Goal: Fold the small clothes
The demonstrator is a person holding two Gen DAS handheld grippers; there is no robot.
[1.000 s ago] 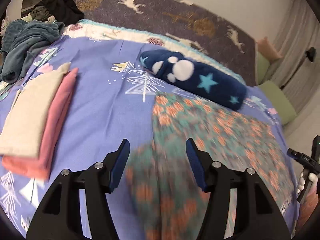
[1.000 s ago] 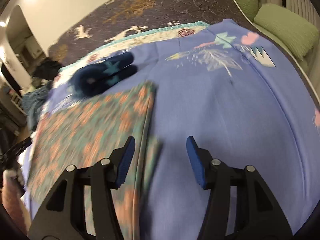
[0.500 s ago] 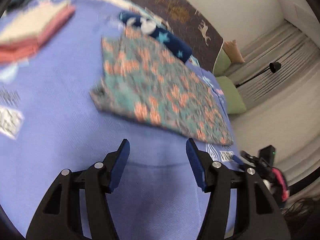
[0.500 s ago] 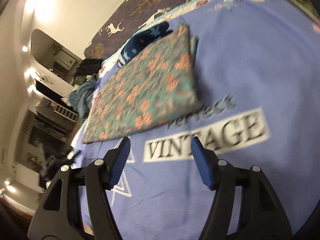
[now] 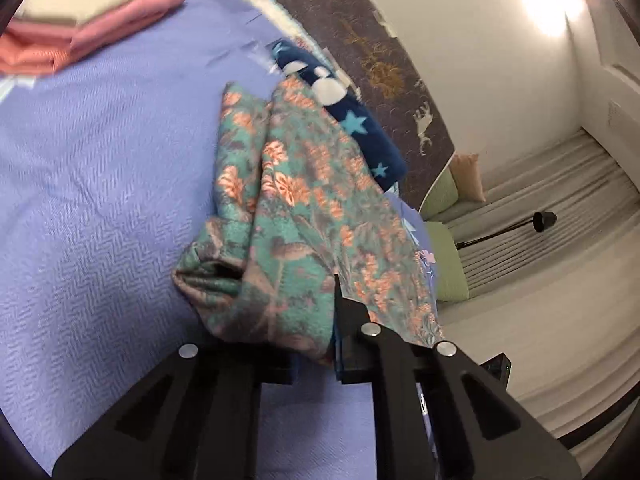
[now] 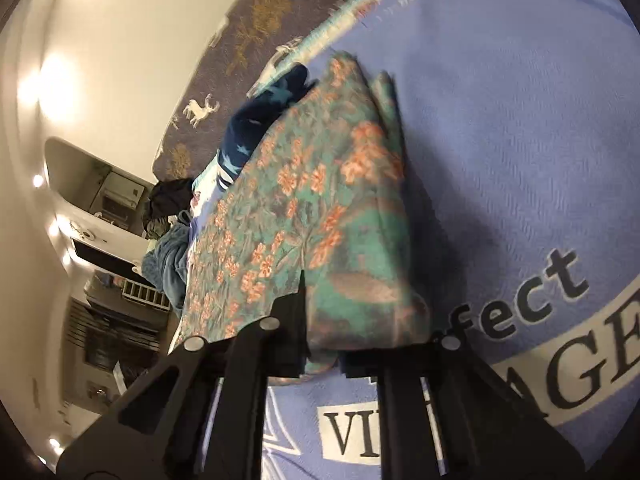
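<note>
the blue bedspread (image 5: pixel 100 168) fills most of both views, with printed letters on it at 4 o'clock in the right wrist view. on it lies the floral garment (image 5: pixel 304 216), running from 6 o'clock up toward 12 o'clock in the left wrist view, with its near edge lifted and bunched. behind it, at 1 o'clock, lies a dark blue star blanket (image 5: pixel 352 120), touching the garment's far edge. at 10 o'clock sits a folded pink and beige stack (image 5: pixel 80 20), well apart.

the left gripper (image 5: pixel 320 344) is closing its jaws on one near corner of the garment, and cloth is between them. the right gripper (image 6: pixel 324 352) is closing on the other near corner in the same way.

my judgement of the risk: each grip seems to catch a thick bunch, not a clean edge, so some layers may slip out during the lift and the fold may become uneven. the far edge could also drag the star blanket.
</note>
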